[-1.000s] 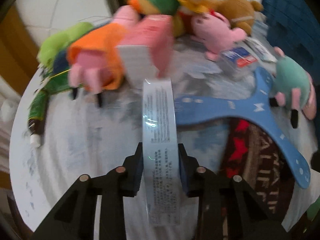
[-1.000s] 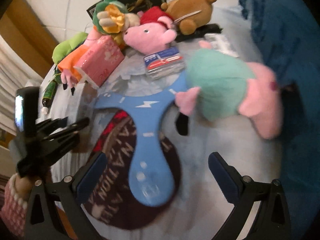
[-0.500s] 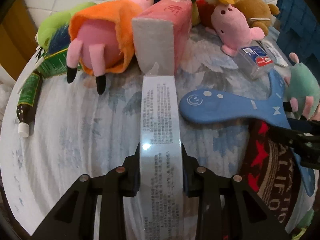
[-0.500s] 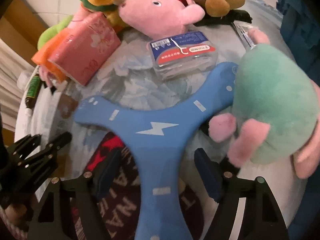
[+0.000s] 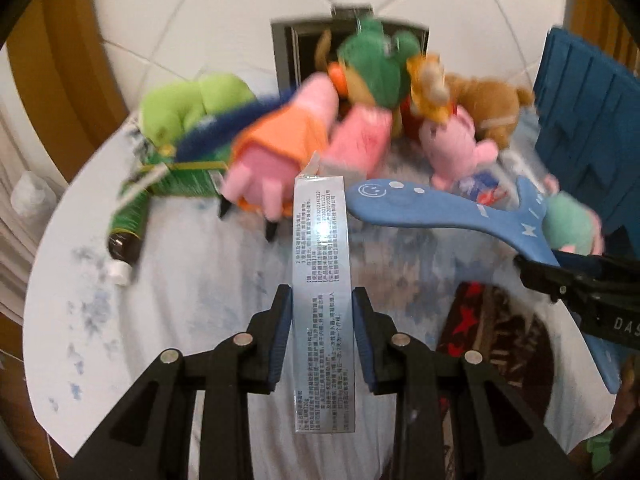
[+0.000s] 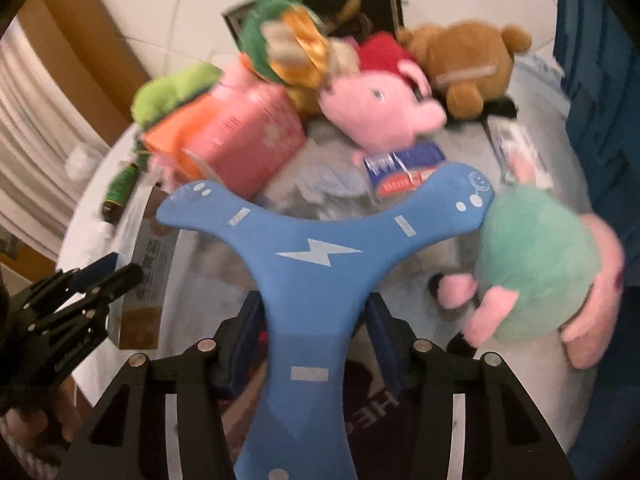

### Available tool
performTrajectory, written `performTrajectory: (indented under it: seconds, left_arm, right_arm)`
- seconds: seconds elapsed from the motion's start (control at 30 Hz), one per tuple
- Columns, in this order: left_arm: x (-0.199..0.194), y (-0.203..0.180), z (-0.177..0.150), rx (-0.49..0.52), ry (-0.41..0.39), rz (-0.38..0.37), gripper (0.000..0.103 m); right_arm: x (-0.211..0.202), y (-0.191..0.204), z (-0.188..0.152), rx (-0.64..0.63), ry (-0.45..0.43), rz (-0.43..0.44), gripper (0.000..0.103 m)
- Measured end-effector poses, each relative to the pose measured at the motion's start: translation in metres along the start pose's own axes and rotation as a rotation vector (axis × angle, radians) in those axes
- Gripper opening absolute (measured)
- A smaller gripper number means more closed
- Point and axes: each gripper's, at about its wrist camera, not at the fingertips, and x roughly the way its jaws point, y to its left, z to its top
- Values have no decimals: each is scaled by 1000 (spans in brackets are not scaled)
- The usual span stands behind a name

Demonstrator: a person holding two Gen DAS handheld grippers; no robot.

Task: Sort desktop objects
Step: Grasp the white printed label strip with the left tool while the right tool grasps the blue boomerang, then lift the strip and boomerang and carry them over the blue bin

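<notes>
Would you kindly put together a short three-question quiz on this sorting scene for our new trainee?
1. True or false: the left tool grips a long silver box.
2. What lies between the right tool's fingers?
A. the pink tissue pack
B. one arm of the blue three-armed boomerang
C. the brown bear plush
3. What colour is the plush beside the boomerang's right arm?

Key: 1 true; 2 B; 3 mint green with pink limbs.
</notes>
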Motion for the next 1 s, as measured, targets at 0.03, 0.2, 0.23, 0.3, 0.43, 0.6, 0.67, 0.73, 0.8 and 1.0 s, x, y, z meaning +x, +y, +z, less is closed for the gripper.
performTrajectory:
  seconds: [0.03, 0.2, 0.23, 0.3, 0.43, 0.6, 0.67, 0.73, 0.8, 1.0]
  left_arm:
    - [-9, 3, 2, -3, -15, 0, 30]
    - [-49, 12, 8, -19, -103, -1, 30]
    - [-56, 12, 9, -20, -118, -5, 30]
    - [-73, 11, 11, -17, -154, -10, 30]
    - [-105, 2, 20, 4, -234, -42, 30]
    - [-140, -18, 33, 47, -333, -91, 30]
    - [-152, -30, 39, 69, -365, -123, 30]
    - [-161, -42, 45, 91, -389, -150, 30]
    - [-170, -59, 52, 116, -415, -188, 30]
    - [-196, -125, 72, 213, -480, -298, 30]
  right_arm:
    - [-8, 6, 3, -8, -21, 6, 50]
    - [-54, 33, 9, -63, -123, -5, 50]
    - [-63, 38, 11, -70, -142, -13, 50]
    - [-80, 44, 13, -86, -177, -27, 50]
    - [-121, 52, 14, -105, -260, -68, 50]
    - [-175, 49, 8, -88, -356, -144, 50]
    - [-198, 43, 3, -72, -397, -185, 50]
    - [-223, 34, -3, -54, -441, -226, 50]
    - [-248, 23, -10, -29, -480, -273, 50]
    - [-315, -14, -30, 52, -581, -402, 50]
